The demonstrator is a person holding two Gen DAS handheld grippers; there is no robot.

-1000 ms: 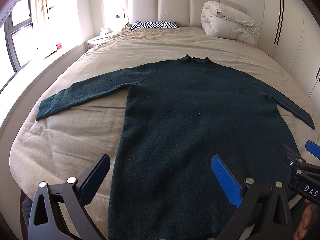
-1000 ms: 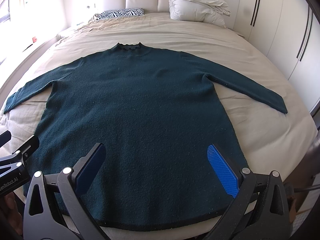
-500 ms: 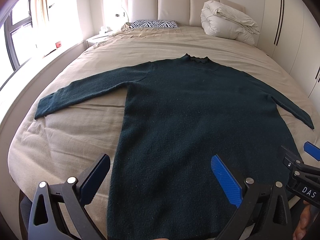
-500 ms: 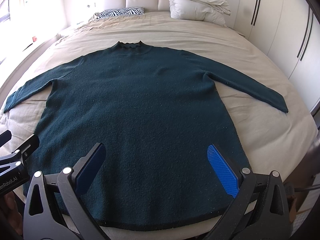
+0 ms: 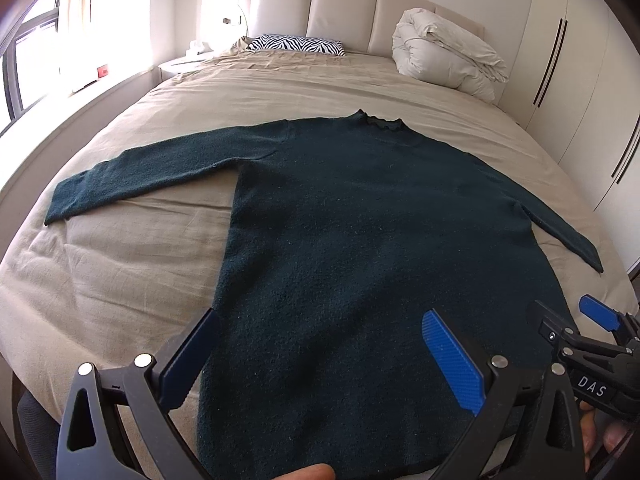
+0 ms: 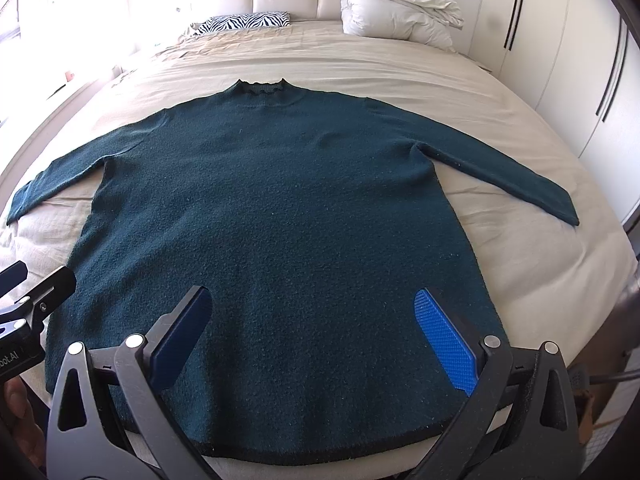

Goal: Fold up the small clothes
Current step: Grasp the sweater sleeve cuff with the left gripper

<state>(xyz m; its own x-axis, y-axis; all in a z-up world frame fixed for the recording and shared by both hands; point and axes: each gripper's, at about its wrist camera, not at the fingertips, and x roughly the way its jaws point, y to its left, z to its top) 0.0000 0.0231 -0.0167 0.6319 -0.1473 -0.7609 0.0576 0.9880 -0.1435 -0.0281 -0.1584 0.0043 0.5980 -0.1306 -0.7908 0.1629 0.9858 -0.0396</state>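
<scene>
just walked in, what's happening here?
A person holds a hand-held gripper in each hand over a dark green sweater spread flat on a bed, sleeves out to both sides. The left hand-held gripper and right hand-held gripper are both open near the hem. Nothing is gripped or folded yet.

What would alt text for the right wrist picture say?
A dark green sweater lies flat on a beige bed, sleeves spread, collar away from the camera. The open right gripper hovers over its hem; a folded white duvet sits by the headboard.
</scene>
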